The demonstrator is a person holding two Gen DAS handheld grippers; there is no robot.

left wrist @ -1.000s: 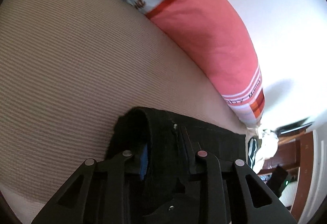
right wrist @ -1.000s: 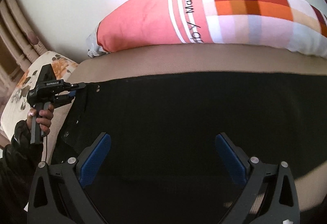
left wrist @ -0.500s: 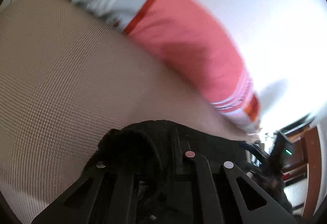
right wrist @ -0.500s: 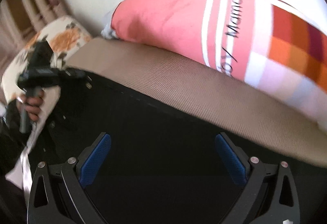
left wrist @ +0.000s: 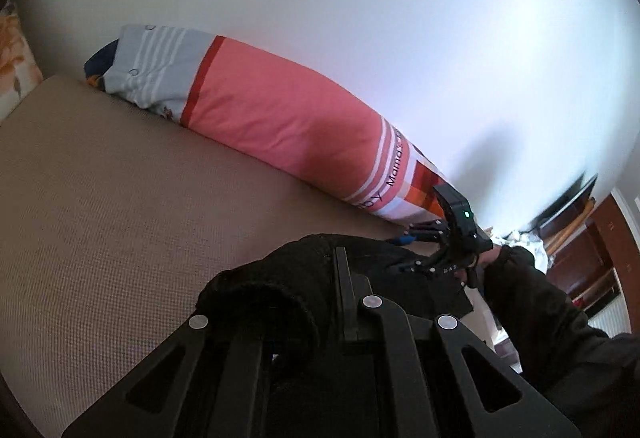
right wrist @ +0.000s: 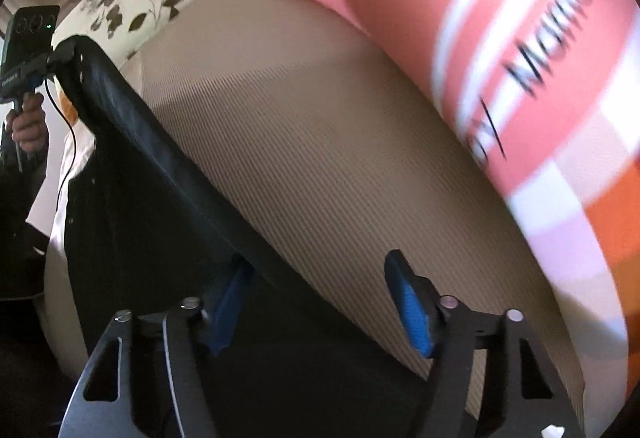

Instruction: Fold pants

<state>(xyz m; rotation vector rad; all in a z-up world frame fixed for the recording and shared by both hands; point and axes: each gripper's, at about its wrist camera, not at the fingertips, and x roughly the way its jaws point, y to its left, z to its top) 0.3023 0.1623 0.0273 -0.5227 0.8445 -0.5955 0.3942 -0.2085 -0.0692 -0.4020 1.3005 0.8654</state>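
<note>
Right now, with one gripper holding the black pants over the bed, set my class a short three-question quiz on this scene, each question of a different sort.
1. Fill the gap: the jaws of the left gripper are ___ on the black pants.
2. Which of these lies along the white wall behind the beige bed cover? A: a long pink pillow. B: a stack of books. C: a laptop.
3. True or false: the black pants lie wholly flat on the beige bed cover.

Key
1. shut
2. A
3. False: the held end is raised off the cover.
</note>
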